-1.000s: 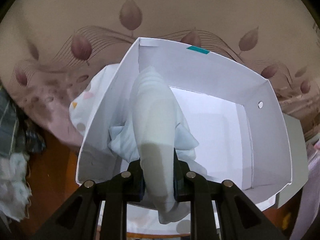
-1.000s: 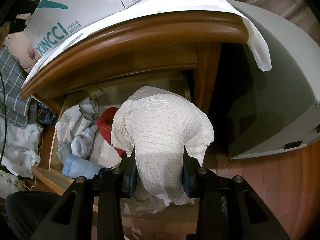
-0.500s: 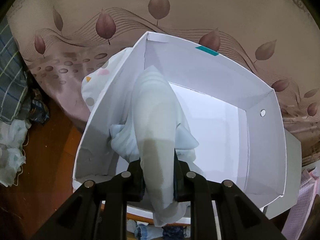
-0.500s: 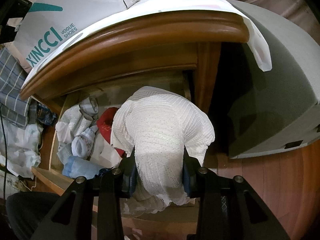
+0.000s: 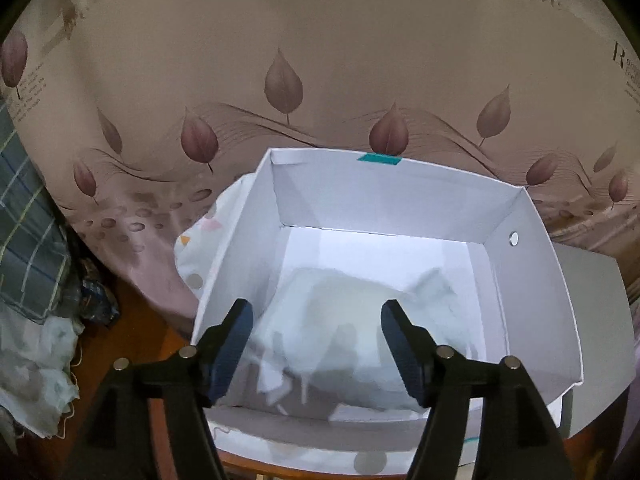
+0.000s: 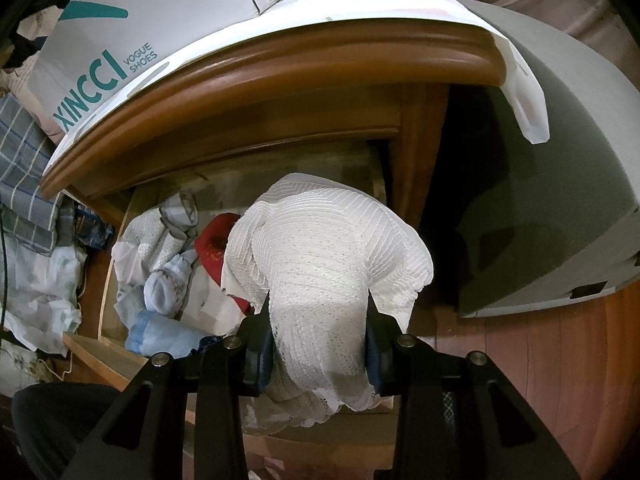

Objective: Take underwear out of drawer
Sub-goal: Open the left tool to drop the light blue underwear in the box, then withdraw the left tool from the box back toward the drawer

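Left claw (image 5: 316, 344) opening, pale underwear (image 5: 352, 332) seemingly beneath.

Garment (image 6: 320, 276) hides drawer (image 6: 120, 356) interior — lower hem cropped.

Left tool (image 5: 316, 344) jaws opening, pale underwear (image 5: 352, 332) now loose in white box (image 5: 520, 312).

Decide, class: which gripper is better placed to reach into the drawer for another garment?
Left, probably. The left gripper is opening, its pale garment lying free in the white box; the right gripper is clamped on white knit underwear.
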